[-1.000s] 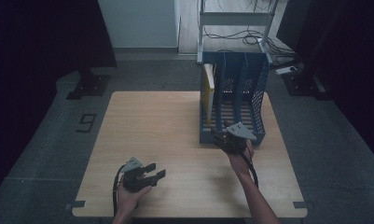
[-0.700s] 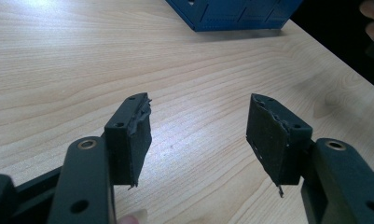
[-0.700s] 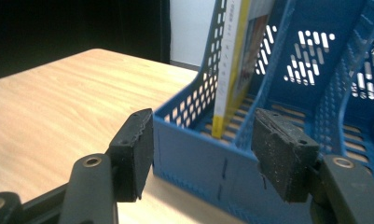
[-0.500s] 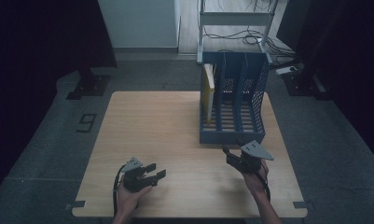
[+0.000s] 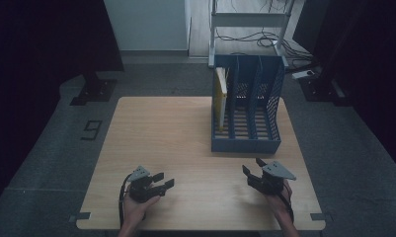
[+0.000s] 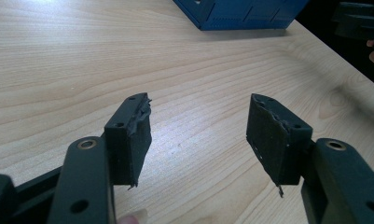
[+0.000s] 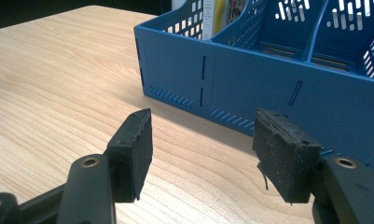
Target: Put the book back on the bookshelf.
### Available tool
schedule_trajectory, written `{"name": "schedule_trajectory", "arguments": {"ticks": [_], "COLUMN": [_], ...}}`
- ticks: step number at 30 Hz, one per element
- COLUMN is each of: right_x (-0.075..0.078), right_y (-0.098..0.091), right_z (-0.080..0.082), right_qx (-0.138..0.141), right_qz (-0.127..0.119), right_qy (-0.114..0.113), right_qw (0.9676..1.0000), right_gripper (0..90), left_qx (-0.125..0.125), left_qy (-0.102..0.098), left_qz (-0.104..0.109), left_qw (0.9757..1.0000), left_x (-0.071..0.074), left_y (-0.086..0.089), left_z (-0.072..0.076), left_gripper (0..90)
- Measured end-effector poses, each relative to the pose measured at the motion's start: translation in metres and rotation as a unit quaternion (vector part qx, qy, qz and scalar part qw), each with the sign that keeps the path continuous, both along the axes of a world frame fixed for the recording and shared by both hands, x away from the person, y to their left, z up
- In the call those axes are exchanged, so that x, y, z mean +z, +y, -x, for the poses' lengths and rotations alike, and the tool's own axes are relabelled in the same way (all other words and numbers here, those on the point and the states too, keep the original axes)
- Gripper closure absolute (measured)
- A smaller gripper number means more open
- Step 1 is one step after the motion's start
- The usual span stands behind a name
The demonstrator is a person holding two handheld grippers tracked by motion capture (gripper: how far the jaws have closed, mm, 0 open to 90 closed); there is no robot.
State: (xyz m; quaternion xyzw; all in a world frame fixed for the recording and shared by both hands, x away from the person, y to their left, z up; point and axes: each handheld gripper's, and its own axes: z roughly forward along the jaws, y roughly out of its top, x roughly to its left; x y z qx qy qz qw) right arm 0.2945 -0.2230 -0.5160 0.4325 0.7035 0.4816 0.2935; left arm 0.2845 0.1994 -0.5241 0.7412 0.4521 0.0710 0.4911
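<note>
2 hand-held grippers hover low over the wooden worktop (image 5: 185, 133), both empty. The right hand-held gripper (image 5: 255, 170) stands with its jaws parted wide, nothing between them, pointing at the front wall of the blue file rack (image 5: 245, 145) just beyond. The left hand-held gripper (image 5: 162, 180) gapes equally wide over bare wood, well apart from the rack. A yellow book (image 5: 220, 96) stands in the rack's leftmost slot.

1 blue file rack (image 5: 245, 140) with 3 compartments, beyond the 2 grippers; 1 yellow book (image 5: 220, 96) stands in it.
</note>
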Motion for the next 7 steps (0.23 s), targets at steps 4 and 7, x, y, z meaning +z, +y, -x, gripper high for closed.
{"name": "schedule_trajectory", "arguments": {"ticks": [4, 7], "right_x": [0.0008, 0.0001], "right_y": [0.0016, 0.0021], "right_z": [0.0012, 0.0009], "right_qx": [0.001, 0.0], "right_qz": [0.0, 0.0], "right_qy": [-0.003, -0.003], "right_qw": [1.0, 1.0], "right_gripper": [37.6, 37.5], "left_qx": [-0.001, -0.001], "left_qy": [0.001, 0.0], "left_qz": [0.001, 0.0], "left_qw": [1.0, 1.0], "left_x": [0.0003, 0.0003], "left_y": [0.0002, 0.0004], "left_z": [0.0, -0.0002], "left_gripper": [39.9, 39.9]}}
